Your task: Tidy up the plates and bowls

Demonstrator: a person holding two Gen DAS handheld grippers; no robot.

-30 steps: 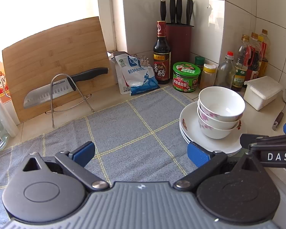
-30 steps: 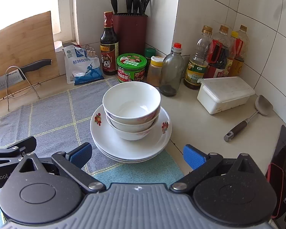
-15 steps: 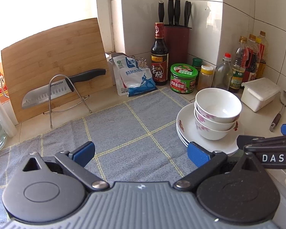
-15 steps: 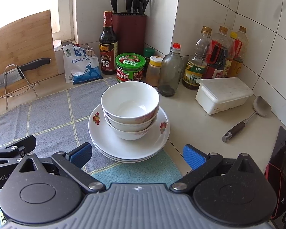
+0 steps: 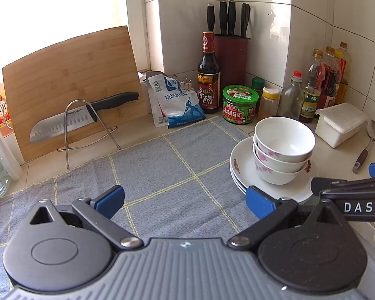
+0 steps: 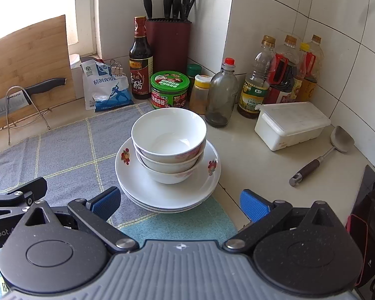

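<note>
Three white floral bowls (image 6: 169, 135) (image 5: 285, 137) are nested on a stack of white plates (image 6: 137, 187) (image 5: 240, 170) at the right edge of a grey checked cloth (image 5: 162, 165). My right gripper (image 6: 180, 203) is open, just in front of the stack, with its blue pads (image 6: 253, 205) on either side of the plates' near rim and apart from it. My left gripper (image 5: 185, 200) is open over the cloth, left of the stack, nothing between its fingers. Its right pad (image 5: 258, 203) overlaps the plates' near edge in the left wrist view.
A cleaver (image 5: 62, 125) rests on a wire stand against a wooden board (image 5: 70, 75). Salt bag (image 5: 175, 102), vinegar bottle (image 5: 208, 80), knife block (image 5: 231, 57), green-lidded jar (image 5: 240, 105), several oil bottles (image 6: 282, 75), white lidded box (image 6: 290, 125) and spatula (image 6: 320, 155) line the tiled corner.
Both grippers have eased back slightly from the stack and stay open. The bowls and plates have not moved.
</note>
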